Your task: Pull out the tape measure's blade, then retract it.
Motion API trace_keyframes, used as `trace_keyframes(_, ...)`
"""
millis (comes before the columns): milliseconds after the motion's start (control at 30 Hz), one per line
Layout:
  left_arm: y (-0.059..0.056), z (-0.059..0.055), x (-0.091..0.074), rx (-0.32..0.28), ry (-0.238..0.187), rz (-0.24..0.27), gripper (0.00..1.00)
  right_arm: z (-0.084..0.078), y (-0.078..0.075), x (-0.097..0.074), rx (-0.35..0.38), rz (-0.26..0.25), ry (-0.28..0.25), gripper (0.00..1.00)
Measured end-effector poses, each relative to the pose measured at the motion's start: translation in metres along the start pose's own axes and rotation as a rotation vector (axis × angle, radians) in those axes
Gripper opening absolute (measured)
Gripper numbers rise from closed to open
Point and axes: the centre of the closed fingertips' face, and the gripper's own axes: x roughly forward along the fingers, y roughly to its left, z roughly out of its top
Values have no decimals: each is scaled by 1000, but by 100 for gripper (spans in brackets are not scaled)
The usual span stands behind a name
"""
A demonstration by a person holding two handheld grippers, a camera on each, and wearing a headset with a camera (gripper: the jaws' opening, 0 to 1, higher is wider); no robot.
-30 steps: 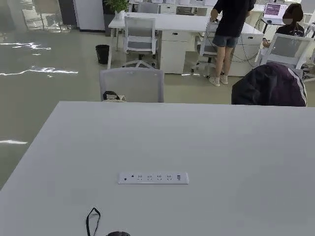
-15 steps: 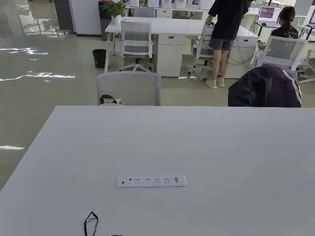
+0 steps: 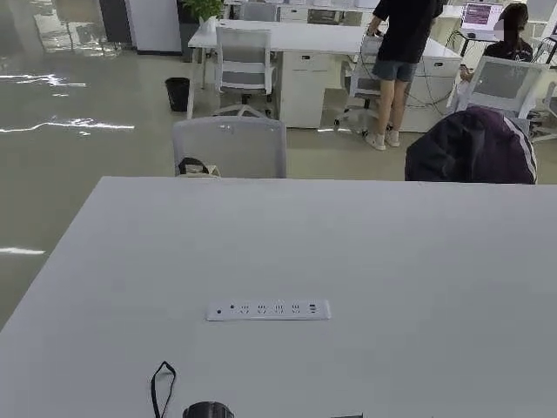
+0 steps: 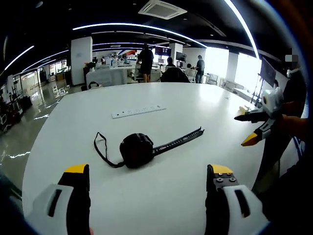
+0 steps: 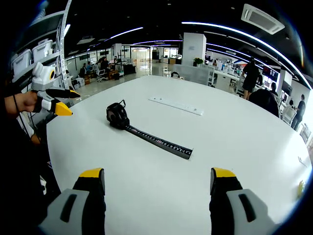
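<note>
Tape measure, one, blade extended, on table; left tool and right tool both gape.

Left tongs and right tongs are held apart, jaws spread wide.

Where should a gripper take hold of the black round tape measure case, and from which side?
Probably grip the black round tape measure case across its body, coming from above: it lies low on the white table, with the extended blade leaving one side and the wrist strap the other.
</note>
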Motion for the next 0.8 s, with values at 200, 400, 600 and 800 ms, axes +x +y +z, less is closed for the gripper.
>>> trace_keyframes(200,-5,4,-2,-7,-1,7,99,2,-1,0,7,-1,-13,90)
trace_keyframes(400,-9,3,0,-9,0,5,99,-1,-2,-1,12,-4,-12,90)
trace_keyframes(600,-10,4,2,-20,-8,16,99,-3,-3,-3,19,-12,-12,90)
trace_keyframes(800,-8,6,11,-30,5,55,98,-5,-2,-2,13,-10,-5,90)
